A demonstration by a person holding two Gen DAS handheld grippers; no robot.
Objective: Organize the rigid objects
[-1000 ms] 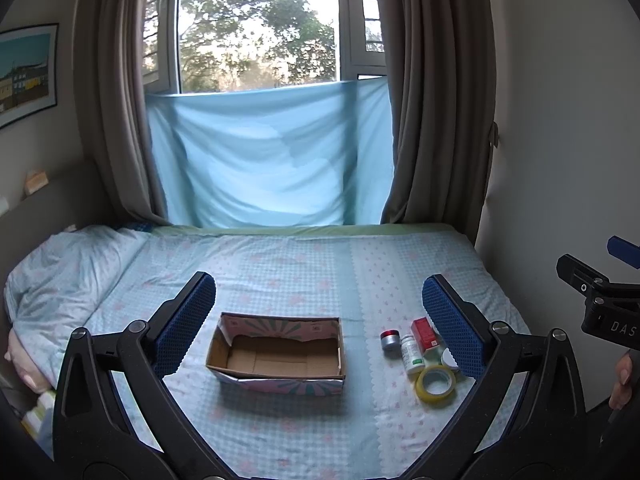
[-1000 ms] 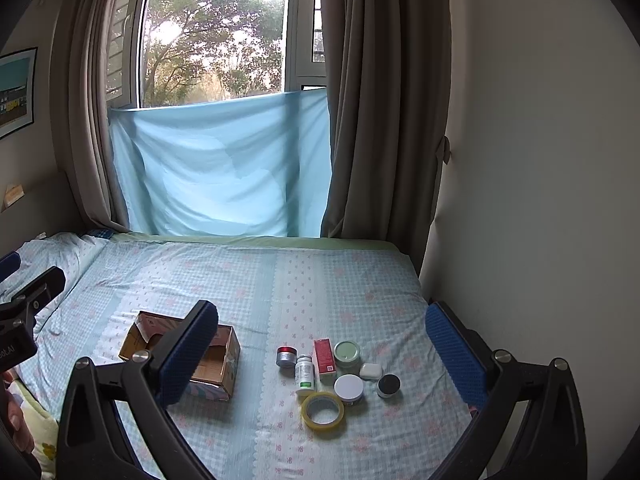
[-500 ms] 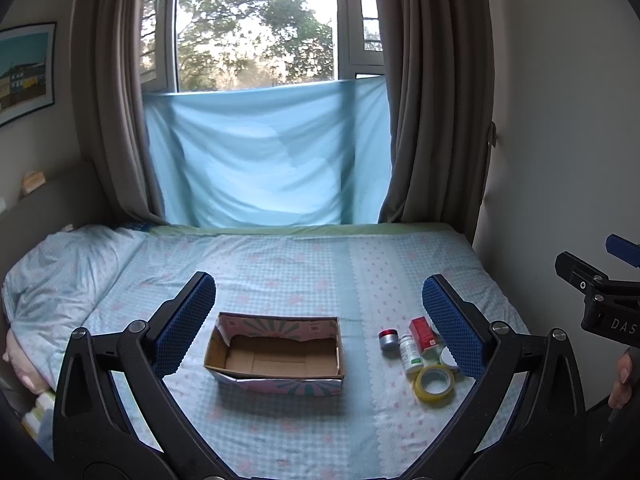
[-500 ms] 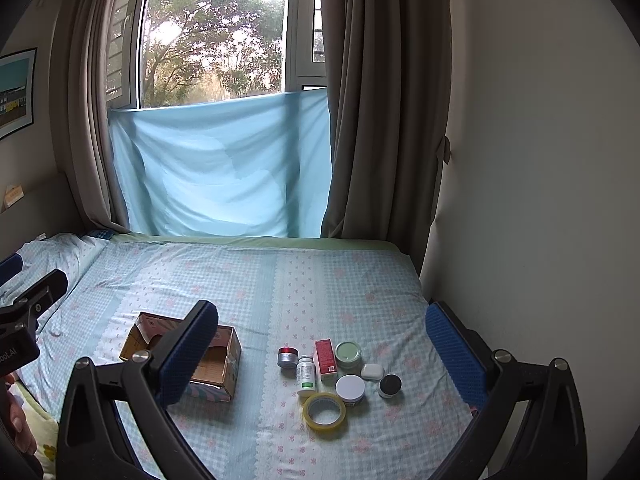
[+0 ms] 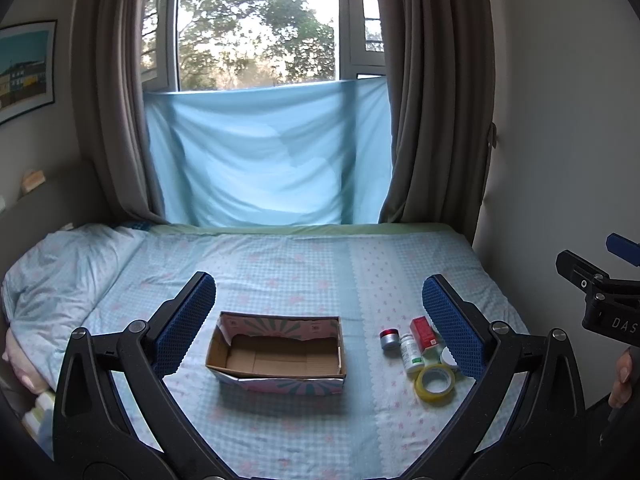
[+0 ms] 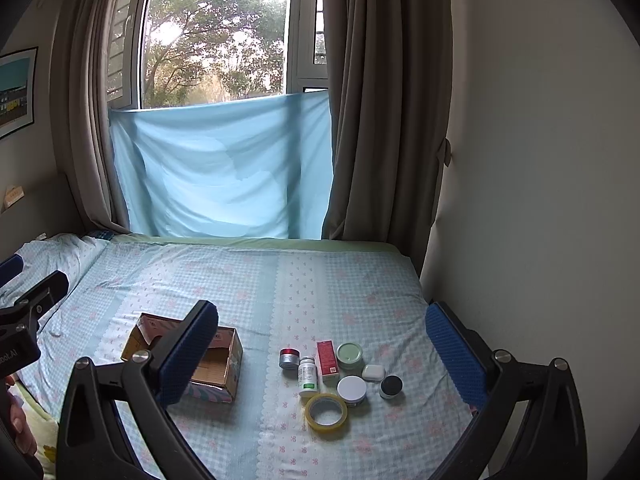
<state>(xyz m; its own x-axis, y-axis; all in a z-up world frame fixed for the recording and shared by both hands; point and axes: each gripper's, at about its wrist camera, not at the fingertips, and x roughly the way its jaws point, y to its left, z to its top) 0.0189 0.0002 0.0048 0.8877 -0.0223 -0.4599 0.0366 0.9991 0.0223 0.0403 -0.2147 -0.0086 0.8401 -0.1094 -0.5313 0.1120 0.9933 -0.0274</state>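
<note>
An open, empty cardboard box lies on the bed; it also shows in the right wrist view. To its right sits a cluster of small items: a yellow tape roll, a white pill bottle, a red carton, a red-lidded jar, a green-lidded jar, a white-lidded jar, a small white case and a black-lidded jar. My left gripper is open and empty above the box. My right gripper is open and empty above the cluster.
The bed has a pale blue checked sheet, with a pillow at the left. A wall runs along the bed's right side. A window with brown curtains and a blue cloth is beyond the far edge.
Both views have shifted very slightly; the objects on the bed have not moved and both grippers stay open.
</note>
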